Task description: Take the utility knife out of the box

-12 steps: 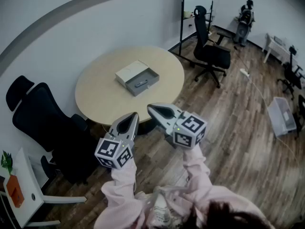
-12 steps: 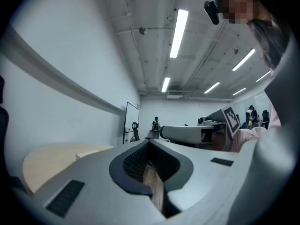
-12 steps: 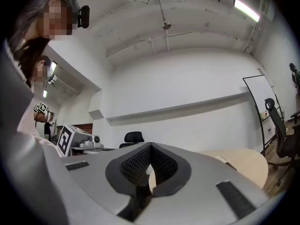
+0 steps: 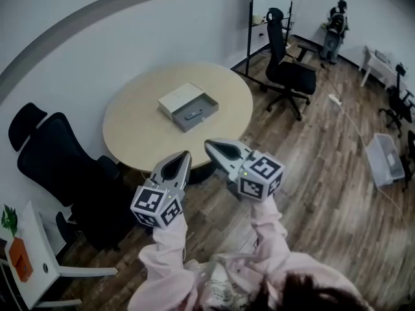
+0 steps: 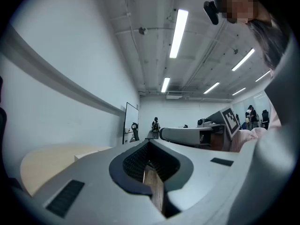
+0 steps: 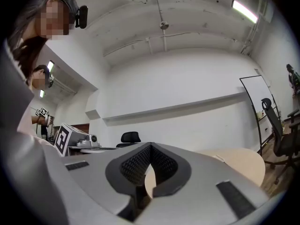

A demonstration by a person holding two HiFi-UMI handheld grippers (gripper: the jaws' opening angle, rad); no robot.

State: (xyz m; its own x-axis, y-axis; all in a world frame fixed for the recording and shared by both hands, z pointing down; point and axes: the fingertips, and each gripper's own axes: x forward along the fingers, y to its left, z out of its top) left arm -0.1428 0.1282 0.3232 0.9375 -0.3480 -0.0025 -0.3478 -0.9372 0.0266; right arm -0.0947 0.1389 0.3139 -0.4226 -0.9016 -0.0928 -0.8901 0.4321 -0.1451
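A person in pink sleeves [image 4: 170, 256] stands back from a round, light-wood table [image 4: 133, 138] in an office, a two-jaw gripper in each hand, both held level over the wood-plank floor [image 4: 324, 173] at the lower centre of the head view. The left gripper [image 4: 184, 155] has its jaws closed together at the tips with nothing between them, as its own view [image 5: 149, 142] shows. The right gripper [image 4: 209, 146], just beside it, is likewise closed and empty [image 6: 150, 146]. Both are well apart from the open box [image 4: 175, 98], which sits near the middle of the tabletop in the upper centre of the frame, its grey tray [image 4: 206, 103] exposed. The utility knife [image 4: 192, 115], a small dark shape, lies inside that tray. Black office chairs stand at the left edge [image 4: 52, 164] and at the upper right [image 4: 285, 70], and another person [image 4: 335, 23] stands in the far upper right corner.
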